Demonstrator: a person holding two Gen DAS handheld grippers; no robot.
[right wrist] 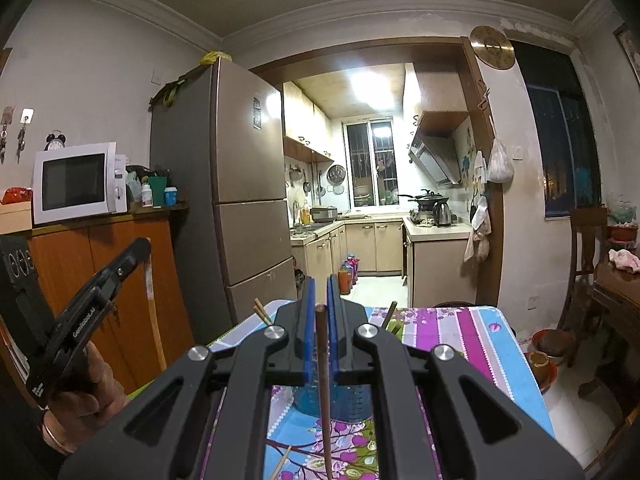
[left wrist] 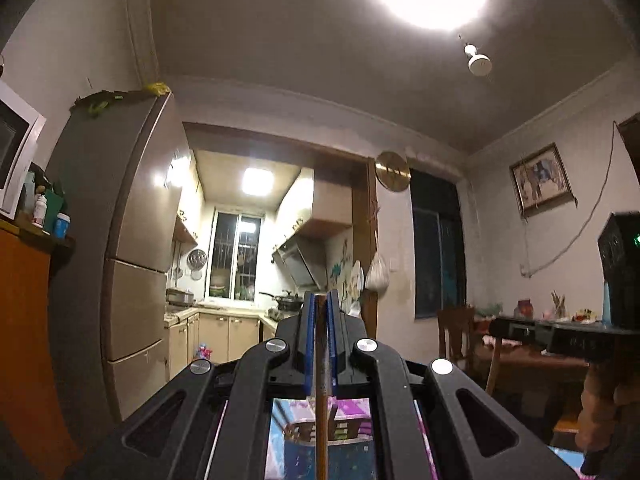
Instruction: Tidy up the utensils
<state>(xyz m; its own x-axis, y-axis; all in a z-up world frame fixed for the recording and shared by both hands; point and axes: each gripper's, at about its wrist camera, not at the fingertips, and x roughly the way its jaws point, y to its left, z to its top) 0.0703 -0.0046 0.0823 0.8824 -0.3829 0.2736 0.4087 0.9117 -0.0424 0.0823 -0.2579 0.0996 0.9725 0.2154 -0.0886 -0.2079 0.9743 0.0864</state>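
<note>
Left gripper (left wrist: 320, 300) raised, jaws closed on a light brown chopstick (left wrist: 321, 420) running upright between the blue pads (left wrist: 307, 344); right gripper (right wrist: 320, 286) jaws narrow, clamping a dark brown chopstick (right wrist: 325, 392) above the desk (right wrist: 472, 340); blue holder cup (right wrist: 352, 404) stands on the floral cloth beneath the jaws; further chopsticks (right wrist: 262, 314) protrude behind; one loose chopstick (right wrist: 282, 460) lies on the cloth.

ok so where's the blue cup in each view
Left wrist: blue cup at bottom centre, below the left gripper, behind the held chopstick.
Right wrist: cup low centre on the tablecloth, under the right gripper.
Shared landmark: gold wall clock beside the kitchen doorway.
</note>
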